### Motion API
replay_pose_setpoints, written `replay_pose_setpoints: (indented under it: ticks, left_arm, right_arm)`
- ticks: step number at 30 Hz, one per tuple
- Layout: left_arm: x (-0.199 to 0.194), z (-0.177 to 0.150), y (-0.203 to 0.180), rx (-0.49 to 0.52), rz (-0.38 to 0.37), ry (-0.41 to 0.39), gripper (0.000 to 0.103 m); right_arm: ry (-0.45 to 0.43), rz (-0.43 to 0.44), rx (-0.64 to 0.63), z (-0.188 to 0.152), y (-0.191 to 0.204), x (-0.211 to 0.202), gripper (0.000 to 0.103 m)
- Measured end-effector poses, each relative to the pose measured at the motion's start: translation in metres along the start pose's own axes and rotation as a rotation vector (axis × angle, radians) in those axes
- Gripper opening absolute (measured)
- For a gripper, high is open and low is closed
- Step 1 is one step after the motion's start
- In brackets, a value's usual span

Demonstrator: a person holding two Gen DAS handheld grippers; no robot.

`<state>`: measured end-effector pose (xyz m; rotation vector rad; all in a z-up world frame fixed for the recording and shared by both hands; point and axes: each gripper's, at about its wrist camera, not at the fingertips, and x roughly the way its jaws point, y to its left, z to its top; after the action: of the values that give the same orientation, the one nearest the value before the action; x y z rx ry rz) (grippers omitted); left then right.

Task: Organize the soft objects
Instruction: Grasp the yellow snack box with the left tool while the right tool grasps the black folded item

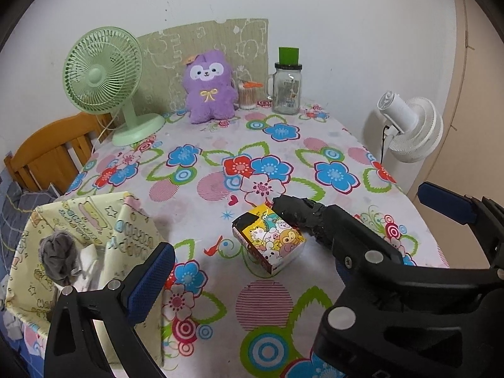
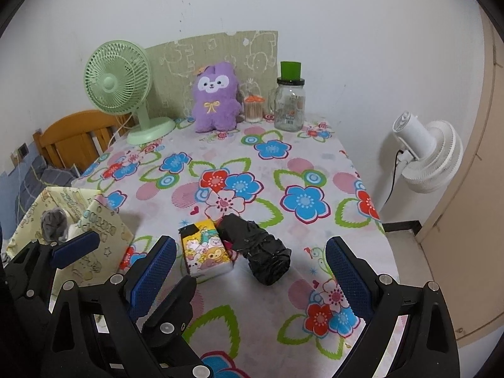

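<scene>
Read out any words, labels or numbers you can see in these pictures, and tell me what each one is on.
No text is legible.
Cartoon tissue pack: animal pictures only, no words legible.
Glass jar: printed label, too small and blurred.
Yellow fabric bin: print that may include lettering, too blurred.
Green backing board: outline drawings, possibly letters, not legible.

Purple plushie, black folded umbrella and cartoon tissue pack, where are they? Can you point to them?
Purple plushie (image 2: 215, 100): right wrist view, on its belly near the yellow bow.
Black folded umbrella (image 2: 255, 247): right wrist view, on the middle of its bundled fabric.
Cartoon tissue pack (image 1: 272, 239): left wrist view, on its printed top face.
</scene>
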<state>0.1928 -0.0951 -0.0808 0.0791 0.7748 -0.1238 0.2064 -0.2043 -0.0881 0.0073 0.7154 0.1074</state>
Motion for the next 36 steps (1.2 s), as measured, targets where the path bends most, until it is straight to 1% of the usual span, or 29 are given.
replay_pose_setpoints:
  ticks: [8, 15, 23, 28, 30, 34, 36]
  left_arm:
    - [0.031, 0.003, -0.004, 0.003, 0.004, 0.044, 0.103]
    - [0.059, 0.004, -0.005, -0.024, -0.002, 0.089, 0.103]
    - [0.084, 0.005, -0.006, -0.044, -0.007, 0.111, 0.103]
    - [0.099, 0.004, -0.005, -0.047, -0.004, 0.134, 0.103]
    - [0.104, 0.003, -0.006, -0.045, -0.003, 0.142, 0.103]
    - [0.113, 0.001, -0.005, -0.046, -0.011, 0.170, 0.103]
    - [0.116, 0.000, -0.005, -0.046, -0.010, 0.180, 0.103]
  right_arm:
    - [0.032, 0.007, -0.003, 0.000, -0.009, 0.027, 0.097]
    - [0.066, 0.024, 0.005, 0.001, -0.016, 0.053, 0.097]
    - [0.112, 0.041, 0.000, 0.002, -0.021, 0.082, 0.097]
    - [0.148, 0.061, 0.002, 0.000, -0.023, 0.101, 0.091]
    - [0.163, 0.070, 0.001, -0.002, -0.023, 0.107, 0.086]
    - [0.200, 0.096, 0.003, -0.004, -0.023, 0.121, 0.080]
    - [0.217, 0.113, 0.005, -0.005, -0.021, 0.127, 0.070]
